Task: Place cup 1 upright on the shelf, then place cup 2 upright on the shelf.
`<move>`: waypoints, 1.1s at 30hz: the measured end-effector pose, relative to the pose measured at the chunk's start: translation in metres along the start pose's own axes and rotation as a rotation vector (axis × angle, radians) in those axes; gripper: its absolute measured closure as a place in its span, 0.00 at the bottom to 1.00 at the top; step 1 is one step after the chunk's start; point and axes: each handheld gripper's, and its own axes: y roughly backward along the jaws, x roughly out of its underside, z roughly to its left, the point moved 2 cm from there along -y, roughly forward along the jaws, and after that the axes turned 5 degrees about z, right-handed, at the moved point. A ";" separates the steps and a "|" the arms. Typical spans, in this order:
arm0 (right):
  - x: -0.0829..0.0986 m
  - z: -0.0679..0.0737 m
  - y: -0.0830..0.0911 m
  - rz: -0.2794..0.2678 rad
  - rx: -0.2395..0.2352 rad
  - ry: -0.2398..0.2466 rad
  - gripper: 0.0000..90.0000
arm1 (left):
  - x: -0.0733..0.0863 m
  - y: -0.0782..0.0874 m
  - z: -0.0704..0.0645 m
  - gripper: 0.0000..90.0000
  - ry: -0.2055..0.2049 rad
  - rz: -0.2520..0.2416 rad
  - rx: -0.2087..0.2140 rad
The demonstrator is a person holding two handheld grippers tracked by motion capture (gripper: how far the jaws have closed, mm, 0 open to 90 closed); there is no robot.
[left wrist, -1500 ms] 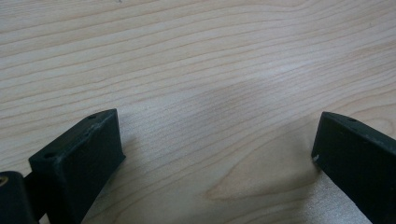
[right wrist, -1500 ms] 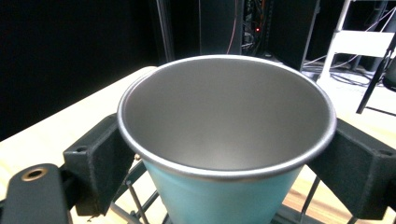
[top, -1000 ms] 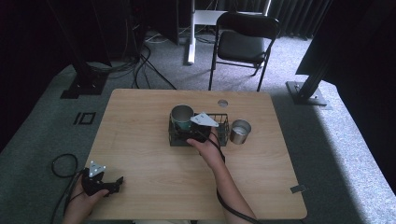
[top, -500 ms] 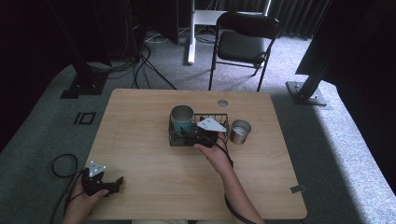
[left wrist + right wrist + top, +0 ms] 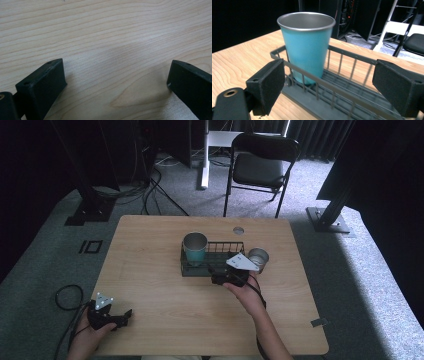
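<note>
Our right gripper (image 5: 328,87) hovers with jaws wide beside the wire rack (image 5: 342,96) holding a teal cup (image 5: 306,47); our left gripper (image 5: 117,82) rests wide on the table (image 5: 105,30)

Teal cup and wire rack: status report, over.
Right gripper open, empty, at the wire rack's near rail. Left gripper open, idle over bare table. Teal cup upright in the rack's left end; steel cup outside, right. Path clear.
</note>
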 end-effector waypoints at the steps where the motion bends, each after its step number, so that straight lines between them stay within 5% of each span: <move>1: 0.002 -0.002 0.003 0.000 0.003 0.001 0.12 | 0.000 0.000 0.000 0.03 0.000 0.000 0.000; 20: 0.036 -0.033 0.048 0.013 0.063 -0.013 0.12 | 0.000 0.000 0.000 0.03 0.000 0.000 0.000; 33: 0.071 -0.065 0.070 0.085 0.146 -0.023 0.14 | 0.000 0.000 0.000 0.03 0.001 0.001 0.000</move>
